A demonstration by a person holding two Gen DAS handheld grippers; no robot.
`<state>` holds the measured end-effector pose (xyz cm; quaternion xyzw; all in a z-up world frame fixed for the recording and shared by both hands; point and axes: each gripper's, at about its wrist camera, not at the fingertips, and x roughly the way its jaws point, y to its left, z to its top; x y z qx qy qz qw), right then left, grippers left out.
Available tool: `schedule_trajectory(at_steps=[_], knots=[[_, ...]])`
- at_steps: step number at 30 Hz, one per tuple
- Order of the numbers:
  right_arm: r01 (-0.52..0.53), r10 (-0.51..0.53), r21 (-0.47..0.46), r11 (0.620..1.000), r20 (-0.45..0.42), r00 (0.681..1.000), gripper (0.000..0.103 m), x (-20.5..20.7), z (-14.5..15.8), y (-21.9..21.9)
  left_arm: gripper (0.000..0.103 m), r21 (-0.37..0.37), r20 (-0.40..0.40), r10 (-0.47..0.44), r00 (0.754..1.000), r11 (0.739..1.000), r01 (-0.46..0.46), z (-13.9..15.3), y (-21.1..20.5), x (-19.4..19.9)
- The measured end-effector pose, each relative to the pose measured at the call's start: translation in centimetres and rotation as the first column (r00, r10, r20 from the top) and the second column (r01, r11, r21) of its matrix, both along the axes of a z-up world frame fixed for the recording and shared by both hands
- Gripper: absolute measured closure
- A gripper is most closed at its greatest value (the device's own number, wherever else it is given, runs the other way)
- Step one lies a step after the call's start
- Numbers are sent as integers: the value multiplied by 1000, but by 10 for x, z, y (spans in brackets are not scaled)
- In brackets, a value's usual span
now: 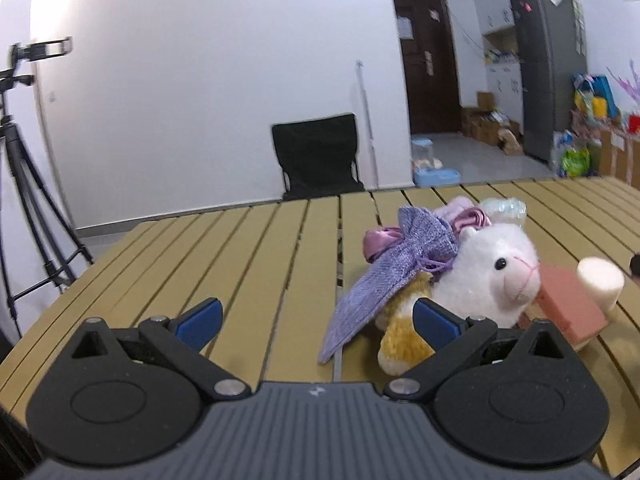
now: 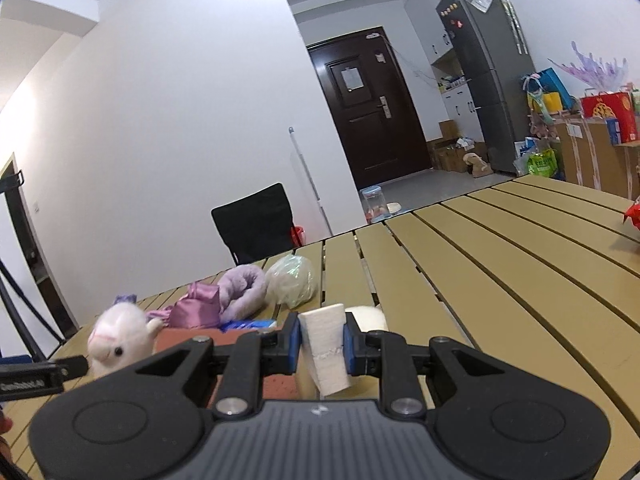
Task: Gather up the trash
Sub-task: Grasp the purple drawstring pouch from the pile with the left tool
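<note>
Two grippers in play here, and only one is doing anything: the right gripper (image 2: 322,346) is clamped tight on a white foam wedge (image 2: 325,350), blue pads pressing both sides, while the left gripper (image 1: 316,322) has its jaws spread wide with nothing in them, sitting just short of the plush alpaca (image 1: 486,276). So the trash in hand is that foam piece, held above the slatted table (image 2: 500,280). My worry is the grip — the wedge tapers, so a squeeze on slanted faces could let it squirt out or twist if the hand swings fast. The other risk is on the left: its right finger is already touching or nearly touching the alpaca, and the purple mesh pouch (image 1: 384,264) drapes right there with its drawstring loose, easy to snag by accident. Room-wise, the pile (pouch, alpaca, pink block (image 1: 568,308), crumpled plastic bag (image 2: 291,280)) crowds one side, but the table's right side is mostly bare apart from a red thing (image 2: 633,216) by the edge. I don't see a bin in either view, so where it goes I can't say.
</note>
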<state>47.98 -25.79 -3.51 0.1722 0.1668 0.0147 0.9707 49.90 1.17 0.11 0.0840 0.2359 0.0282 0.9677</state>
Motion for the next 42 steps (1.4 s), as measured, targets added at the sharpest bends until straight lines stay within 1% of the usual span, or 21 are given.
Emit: schedule_trajectory(at_steps=[5, 8, 10, 13, 16, 21, 25, 26, 34, 35, 36, 37, 39, 40, 41, 42], knots=[[33, -33, 14, 999, 18, 999, 83, 7, 1, -8, 0, 26, -1, -28, 1000, 999, 28, -4, -5, 19], [42, -42, 27, 999, 20, 999, 83, 12, 1, -11, 0, 26, 1, -50, 999, 998, 50, -6, -6, 27], [44, -44, 26, 999, 16, 999, 83, 15, -3, -9, 0, 33, -1, -53, 999, 998, 53, -8, -6, 35], [43, -43, 26, 999, 11, 999, 83, 17, -5, -8, 0, 24, -9, -55, 998, 998, 56, -10, -4, 44], [38, -39, 25, 999, 8, 999, 83, 21, -5, -4, 0, 0, -12, -70, 997, 998, 70, -12, 0, 52], [38, -38, 22, 999, 7, 999, 83, 23, -5, -2, 0, -59, -35, -134, 990, 989, 132, -15, 10, 64], [41, -41, 18, 999, 10, 999, 82, 22, -5, -5, 0, -160, -63, -189, 980, 971, 177, -17, 25, 69], [43, -43, 17, 999, 10, 999, 82, 21, -6, -5, 0, -172, -65, -191, 979, 969, 177, -18, 27, 72], [45, -45, 10, 999, 5, 999, 82, 23, -7, -2, 0, -197, -76, -160, 984, 970, 143, -20, 18, 90], [45, -45, 10, 999, 5, 999, 82, 23, -7, -2, 4, -211, -81, -167, 983, 966, 147, -20, 18, 92], [46, -46, 11, 999, 5, 999, 82, 23, -7, -2, 13, -236, -87, -181, 980, 959, 156, -22, 18, 94], [47, -47, 11, 999, 4, 999, 82, 23, -7, -1, 20, -274, -93, -203, 975, 946, 171, -24, 21, 96], [47, -47, 11, 999, 2, 999, 82, 24, -8, -1, 56, -378, -98, -260, 961, 903, 206, -30, 28, 101], [46, -46, 11, 999, 2, 999, 82, 23, -8, -1, 62, -413, -96, -277, 956, 885, 215, -32, 30, 102], [46, -46, 10, 999, 2, 999, 82, 24, -8, -1, 68, -421, -88, -276, 957, 881, 216, -33, 31, 102], [46, -46, 11, 999, 2, 999, 82, 23, -8, -1, 73, -411, -82, -268, 960, 886, 212, -33, 30, 100]])
